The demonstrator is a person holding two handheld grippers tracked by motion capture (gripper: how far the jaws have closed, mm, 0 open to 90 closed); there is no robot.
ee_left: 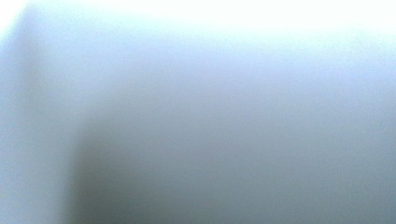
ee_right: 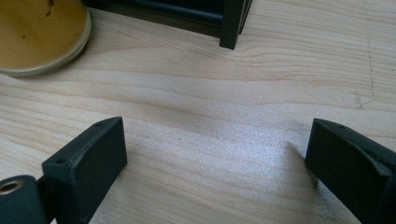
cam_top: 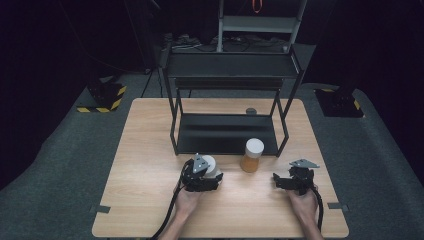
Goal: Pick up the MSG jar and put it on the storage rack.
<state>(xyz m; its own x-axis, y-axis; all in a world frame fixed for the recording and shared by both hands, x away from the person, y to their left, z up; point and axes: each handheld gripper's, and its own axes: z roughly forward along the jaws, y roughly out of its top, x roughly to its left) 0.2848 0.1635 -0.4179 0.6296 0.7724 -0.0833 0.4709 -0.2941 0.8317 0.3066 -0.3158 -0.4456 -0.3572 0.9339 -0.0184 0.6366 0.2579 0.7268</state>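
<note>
Dark floor and black walls surround a light wooden counter (cam_top: pixel 150 200), and a black metal shelf rack (cam_top: pixel 227 132) stands at its far side. Both shelves of the rack look empty, so I judge that the work is only at its beginning. The left gripper (cam_top: pixel 202 176) is at a white container (cam_top: pixel 209 163), which stands on the counter just in front of the rack; its own camera gives just a pale blur (the container is very near the lens), so I cannot tell how its jaws stand. An orange jar with a white lid (cam_top: pixel 252 155) stands beside it, untouched. The right gripper (cam_top: pixel 295 181) rests low over bare wood with jaws wide apart and holds nothing. What is left, probably, is to grasp and lift the container and jar.
</note>
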